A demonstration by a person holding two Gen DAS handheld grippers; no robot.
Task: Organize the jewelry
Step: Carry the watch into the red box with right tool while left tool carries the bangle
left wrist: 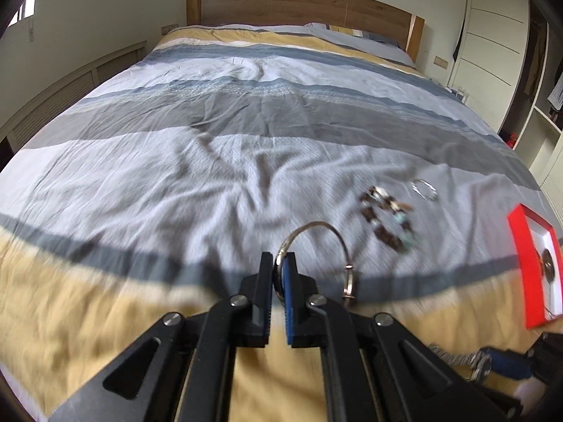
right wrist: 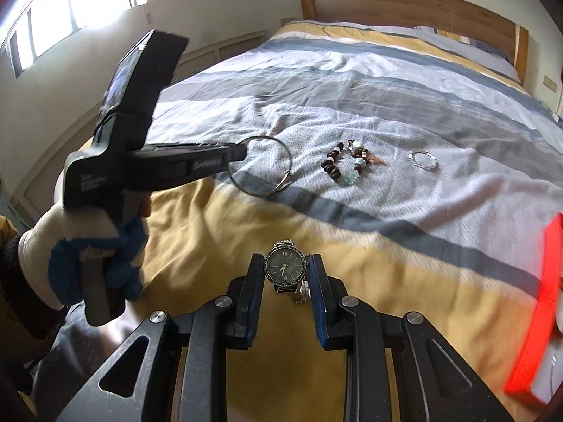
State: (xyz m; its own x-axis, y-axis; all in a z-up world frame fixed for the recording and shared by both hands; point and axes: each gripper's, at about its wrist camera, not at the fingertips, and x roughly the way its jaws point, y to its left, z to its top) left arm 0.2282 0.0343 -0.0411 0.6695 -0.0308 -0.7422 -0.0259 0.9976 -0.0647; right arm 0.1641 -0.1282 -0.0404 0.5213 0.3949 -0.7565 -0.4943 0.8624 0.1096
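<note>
Left wrist view: striped duvet point(left wrist: 211, 123), wooden headboard point(left wrist: 299, 3); left hand-held gripper point(left wrist: 280, 263) pinches bangle point(left wrist: 316, 232), right hand-held gripper point(right wrist: 285, 267) watch point(right wrist: 284, 268).

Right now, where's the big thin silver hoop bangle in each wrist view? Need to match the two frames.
Left wrist: the thin silver hoop bangle is low centre, pinched between the left gripper fingers, arching right.
Right wrist: the same bangle is centre-left, held off the bed at the left gripper's tip.
Shared landmark: the brown-and-turquoise beaded bracelet lies on the striped bedspread just right of the bangle in both.
</note>
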